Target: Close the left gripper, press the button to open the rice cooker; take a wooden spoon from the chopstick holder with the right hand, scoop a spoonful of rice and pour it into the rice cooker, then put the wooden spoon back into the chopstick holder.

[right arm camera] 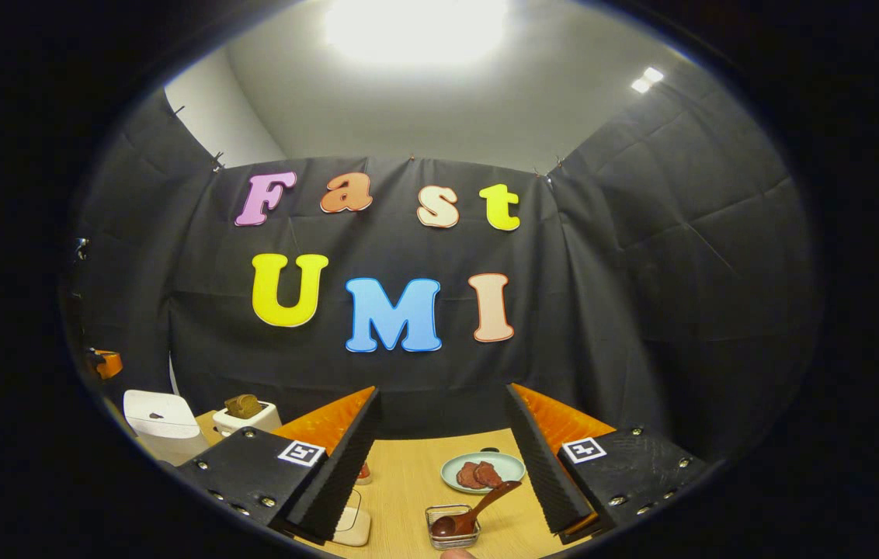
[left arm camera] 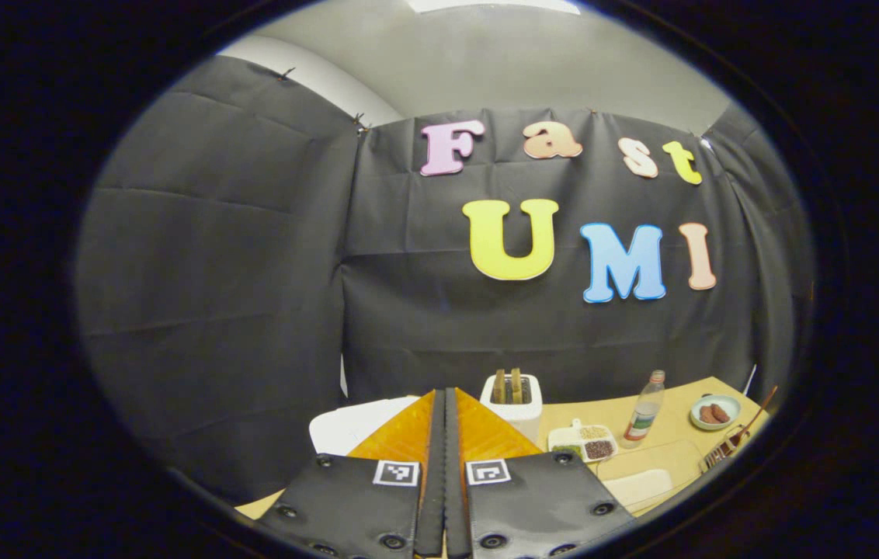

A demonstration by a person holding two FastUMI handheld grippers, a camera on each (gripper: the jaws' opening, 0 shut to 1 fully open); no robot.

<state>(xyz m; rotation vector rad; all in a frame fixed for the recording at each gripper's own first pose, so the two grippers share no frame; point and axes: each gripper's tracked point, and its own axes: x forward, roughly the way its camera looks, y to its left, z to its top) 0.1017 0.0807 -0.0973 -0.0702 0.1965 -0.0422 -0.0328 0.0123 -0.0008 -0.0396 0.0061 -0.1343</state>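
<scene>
A wooden table [right arm camera: 408, 481] crosses the bottom of both views, in front of a black cloth wall. In the right gripper view, the white rice cooker [right arm camera: 164, 423] sits at the lower left of the frame, lid down. In the left gripper view, its white top shows just left of the fingers, low in the frame.

The left gripper [left arm camera: 445, 466] rises from bottom centre with its fingers pressed together, holding nothing. The right gripper [right arm camera: 443, 446] is spread wide and empty at the bottom of its view.

Between the right gripper's fingers, at bottom centre, the wooden spoon [right arm camera: 474, 508] leans in a small wire chopstick holder [right arm camera: 451, 526].

The lid button is too small to pick out. Judging from this, the closed fingertips could miss it and push the cooker, because the light body may slide.
</scene>
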